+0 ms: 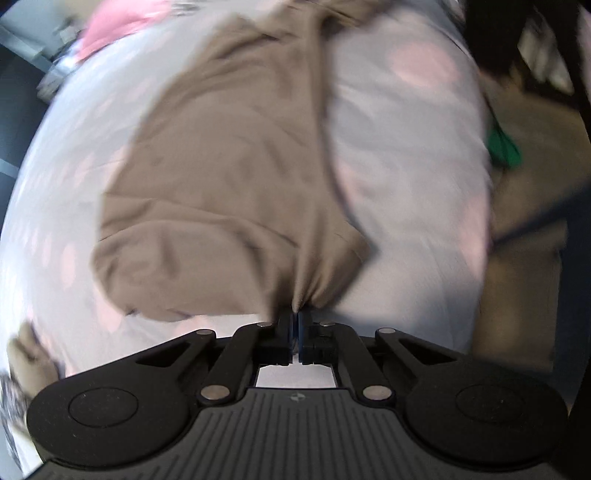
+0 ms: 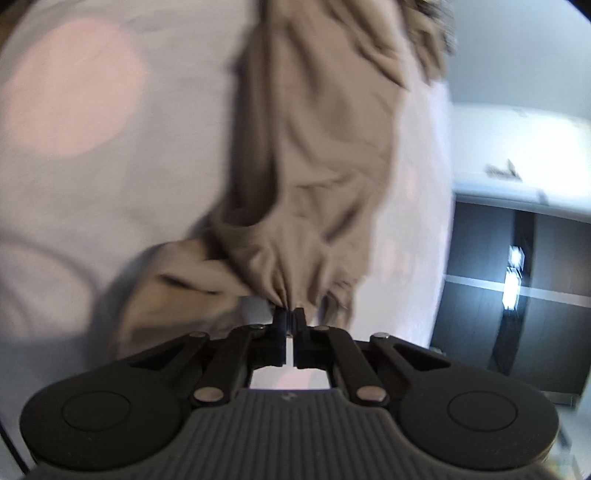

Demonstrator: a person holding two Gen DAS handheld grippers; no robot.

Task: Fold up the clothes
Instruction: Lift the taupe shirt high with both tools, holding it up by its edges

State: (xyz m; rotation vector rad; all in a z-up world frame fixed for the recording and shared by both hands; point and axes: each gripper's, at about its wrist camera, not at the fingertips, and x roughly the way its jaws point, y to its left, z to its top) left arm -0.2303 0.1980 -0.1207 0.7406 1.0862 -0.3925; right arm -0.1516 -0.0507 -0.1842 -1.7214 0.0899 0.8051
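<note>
In the left wrist view, the left gripper (image 1: 294, 314) has its jaws pinched tight on the near edge of one tan garment (image 1: 229, 177), which lies spread on a white sheet with pink dots (image 1: 406, 147). A pink cloth (image 1: 110, 26) lies far off; something green (image 1: 504, 147) sits at the sheet's right edge.

In the right wrist view, the right gripper (image 2: 291, 315) is clamped fully on a bunched fold of the same tan garment (image 2: 314, 147) over the sheet (image 2: 92, 166). A dark cabinet (image 2: 517, 295) stands beside it.

Both wrist views look steeply down, close over the tan garment (image 1: 229, 177) on the spotted bedsheet (image 1: 406, 166), sharing that garment (image 2: 314, 155) and sheet (image 2: 110, 203).
</note>
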